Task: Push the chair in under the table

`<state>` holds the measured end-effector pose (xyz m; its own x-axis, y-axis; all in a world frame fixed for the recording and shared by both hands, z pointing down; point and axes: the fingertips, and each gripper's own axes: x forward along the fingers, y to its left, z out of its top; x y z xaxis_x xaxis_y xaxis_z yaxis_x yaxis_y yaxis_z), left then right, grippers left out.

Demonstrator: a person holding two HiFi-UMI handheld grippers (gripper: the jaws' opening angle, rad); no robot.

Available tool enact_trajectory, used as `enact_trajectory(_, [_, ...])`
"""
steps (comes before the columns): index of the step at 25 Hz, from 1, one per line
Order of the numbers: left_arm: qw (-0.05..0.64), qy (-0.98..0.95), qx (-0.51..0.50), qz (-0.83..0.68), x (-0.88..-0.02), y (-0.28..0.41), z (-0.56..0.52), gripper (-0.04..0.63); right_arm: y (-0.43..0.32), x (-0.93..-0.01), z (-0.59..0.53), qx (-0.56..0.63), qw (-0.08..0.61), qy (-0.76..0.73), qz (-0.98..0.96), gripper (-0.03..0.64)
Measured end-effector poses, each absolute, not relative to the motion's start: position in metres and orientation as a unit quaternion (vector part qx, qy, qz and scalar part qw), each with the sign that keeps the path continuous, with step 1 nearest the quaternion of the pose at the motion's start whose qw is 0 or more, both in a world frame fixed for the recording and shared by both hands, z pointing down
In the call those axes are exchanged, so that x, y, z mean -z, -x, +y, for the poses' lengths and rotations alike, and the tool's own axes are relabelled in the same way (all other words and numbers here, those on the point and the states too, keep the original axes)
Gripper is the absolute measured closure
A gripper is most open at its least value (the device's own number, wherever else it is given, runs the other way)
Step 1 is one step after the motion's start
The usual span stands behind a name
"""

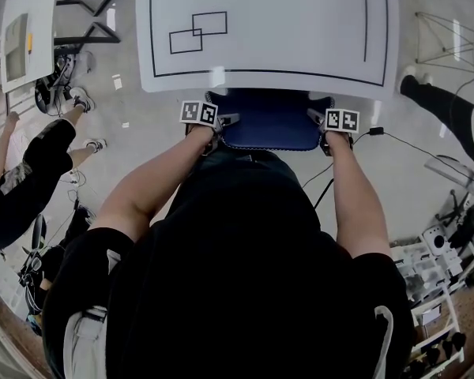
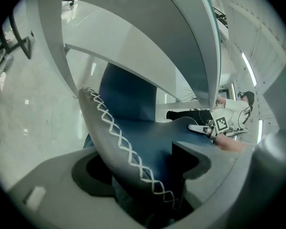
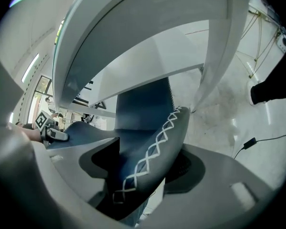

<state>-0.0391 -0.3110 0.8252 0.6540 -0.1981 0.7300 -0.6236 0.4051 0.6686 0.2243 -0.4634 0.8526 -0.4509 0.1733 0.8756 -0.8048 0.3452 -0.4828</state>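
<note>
My left gripper [image 1: 221,122] and right gripper [image 1: 319,121] clamp opposite sides of the chair [image 1: 270,123]; the table [image 1: 284,22] lies straight beyond it.

chair [image 1: 268,125]: blue, white cross-stitch | table [image 1: 300,30]: white, black outline

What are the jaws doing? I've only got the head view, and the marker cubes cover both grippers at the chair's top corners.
Observer: The left gripper is closed on the chair back, with the chair's stitched edge filling the gap between the jaws.
Operator: Right one?
Observer: The right gripper is the same. Its jaws clamp the opposite stitched edge.
</note>
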Motion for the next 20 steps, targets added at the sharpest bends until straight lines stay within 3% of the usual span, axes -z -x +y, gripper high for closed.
enact_trajectory(20, [0.754, -0.52, -0.132, -0.378, -0.824, 0.038, -0.298, 0.229, -0.237, -0.848, -0.457, -0.509, 0.486, -0.258, -0.662, 0.307])
